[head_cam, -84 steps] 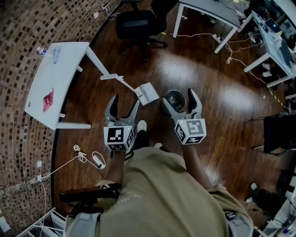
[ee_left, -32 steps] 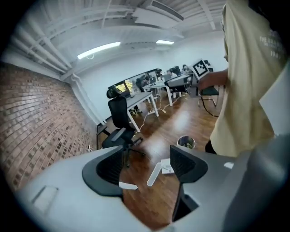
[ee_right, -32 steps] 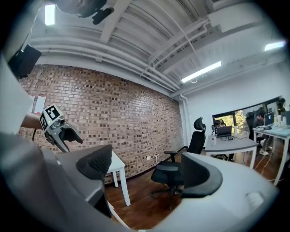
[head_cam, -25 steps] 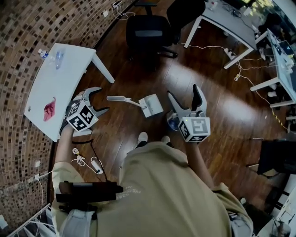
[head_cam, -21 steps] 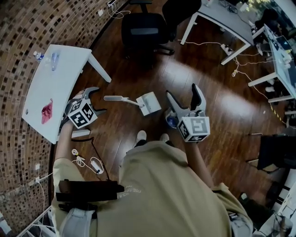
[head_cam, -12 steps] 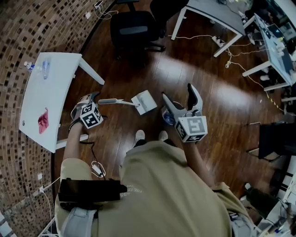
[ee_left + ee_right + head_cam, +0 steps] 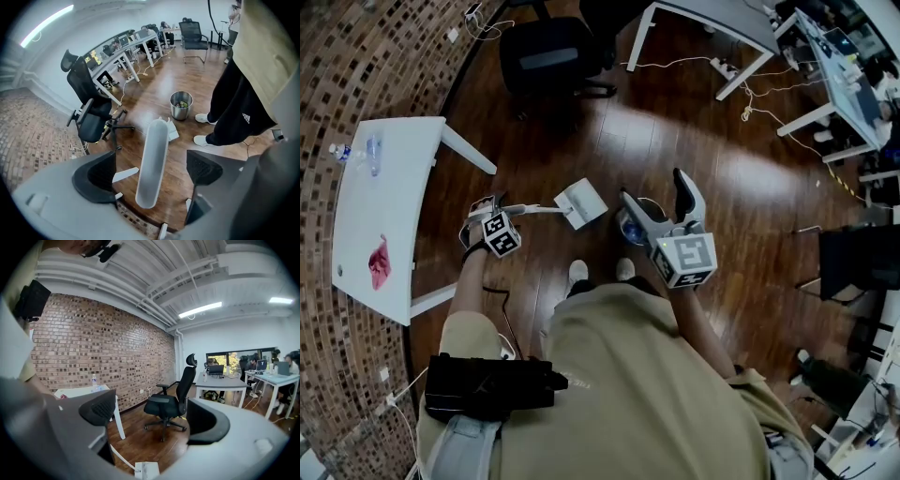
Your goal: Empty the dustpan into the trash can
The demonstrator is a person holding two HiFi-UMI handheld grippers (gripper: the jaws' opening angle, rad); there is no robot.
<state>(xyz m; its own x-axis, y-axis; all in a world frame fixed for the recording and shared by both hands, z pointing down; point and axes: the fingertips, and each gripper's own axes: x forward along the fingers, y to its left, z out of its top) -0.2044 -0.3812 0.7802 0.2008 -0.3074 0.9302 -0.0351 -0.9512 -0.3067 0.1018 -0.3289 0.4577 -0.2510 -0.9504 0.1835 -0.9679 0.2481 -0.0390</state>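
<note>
The white dustpan [image 7: 579,202] lies on the wood floor, its long handle [image 7: 522,210] reaching left. My left gripper [image 7: 490,214] points steeply down over the handle's end. In the left gripper view the handle [image 7: 153,159] runs between the fingers [image 7: 100,172], which stand apart from it on both sides; the jaws have just been closing a little. The metal trash can [image 7: 181,105] stands beyond the pan [image 7: 171,132]. In the head view the trash can [image 7: 629,228] is half hidden behind my right gripper [image 7: 654,190], which is open and empty.
A white table [image 7: 380,216] stands left along the brick wall. A black office chair [image 7: 548,56] sits at the back, with desks [image 7: 825,75] at the upper right. The person's shoes [image 7: 578,272] stand just behind the dustpan. The right gripper view faces the chair [image 7: 171,399].
My left gripper came down from beside the white table to the dustpan handle, which now lies between its jaws. The right gripper has hardly moved.
</note>
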